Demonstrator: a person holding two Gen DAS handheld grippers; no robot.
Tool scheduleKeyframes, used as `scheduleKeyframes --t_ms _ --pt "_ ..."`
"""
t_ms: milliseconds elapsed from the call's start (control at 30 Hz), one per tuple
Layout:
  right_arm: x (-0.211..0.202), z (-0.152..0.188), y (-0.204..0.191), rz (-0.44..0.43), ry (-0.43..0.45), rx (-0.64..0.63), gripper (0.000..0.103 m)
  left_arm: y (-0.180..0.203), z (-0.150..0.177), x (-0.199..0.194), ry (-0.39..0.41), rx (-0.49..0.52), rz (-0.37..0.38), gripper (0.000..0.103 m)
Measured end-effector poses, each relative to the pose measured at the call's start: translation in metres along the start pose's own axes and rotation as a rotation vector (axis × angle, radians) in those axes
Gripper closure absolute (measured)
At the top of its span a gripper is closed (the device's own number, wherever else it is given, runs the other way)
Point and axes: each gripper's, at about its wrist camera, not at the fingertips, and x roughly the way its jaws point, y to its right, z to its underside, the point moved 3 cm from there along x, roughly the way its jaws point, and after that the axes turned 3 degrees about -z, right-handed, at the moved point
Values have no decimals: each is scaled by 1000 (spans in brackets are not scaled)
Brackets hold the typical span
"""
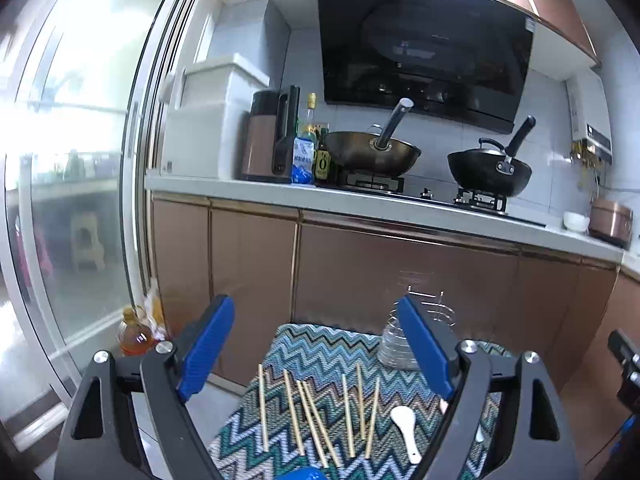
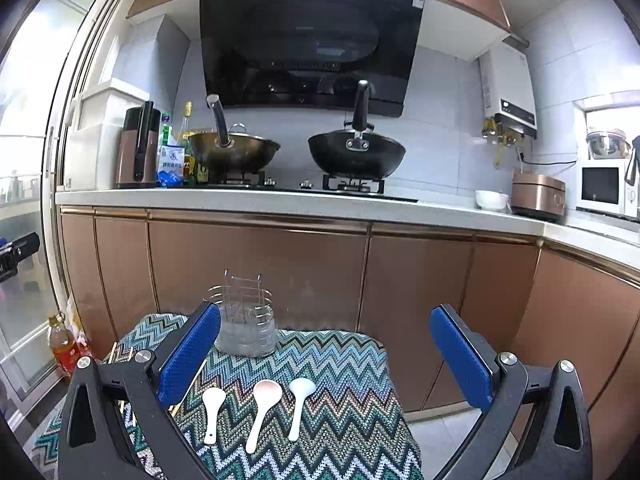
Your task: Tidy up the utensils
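Several wooden chopsticks lie side by side on a zigzag-patterned cloth. A white spoon lies to their right. My left gripper is open and empty above the chopsticks. In the right wrist view three white spoons lie in a row on the cloth. A wire utensil holder stands at the cloth's far edge; it also shows in the left wrist view. My right gripper is open and empty above the spoons.
Brown cabinet doors stand right behind the cloth-covered stand. Two woks sit on the stove on the counter above. An oil bottle stands on the floor at the left by the glass sliding door.
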Motion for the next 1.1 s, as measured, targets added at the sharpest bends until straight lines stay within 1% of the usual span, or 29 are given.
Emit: scheduleKeyframes --t_ms 67,167,433,533,600,633,733,833,867,900,967,1100 --pt "7 1 0 -1 -8 -6 0 -2 -1 5 -9 -27 5 19" --pt "14 1 1 -4 -12 -5 0 -5 -7 11 -4 -54 -7 19" --pt "40 -3 -4 -22 -26 4 0 -22 -22 24 19 -93 -47 19" --pt "47 -5 -7 -32 -25 5 0 -29 -27 29 21 -99 -38 19" --pt "52 -7 -10 -36 -24 -2 0 -33 -31 34 23 -98 -16 19" --pt "55 -8 -12 -39 -25 -7 0 -35 -33 35 31 -104 -18 19" --pt "65 -9 -16 -51 -33 -18 0 -41 -40 35 95 -93 -49 19" --pt "74 -7 -19 -65 -46 -29 0 -49 -47 39 134 -109 -41 19" --pt "78 -6 -19 -71 -53 -32 0 -52 -48 43 133 -114 -43 19" --pt "82 -4 -20 -77 -59 -30 0 -54 -49 47 117 -104 -47 20" --pt "90 -2 -19 -93 -76 -25 0 -55 -51 64 41 -56 -51 19" --pt "112 8 -21 -129 -125 -35 0 -65 -43 97 -74 -102 0 19"
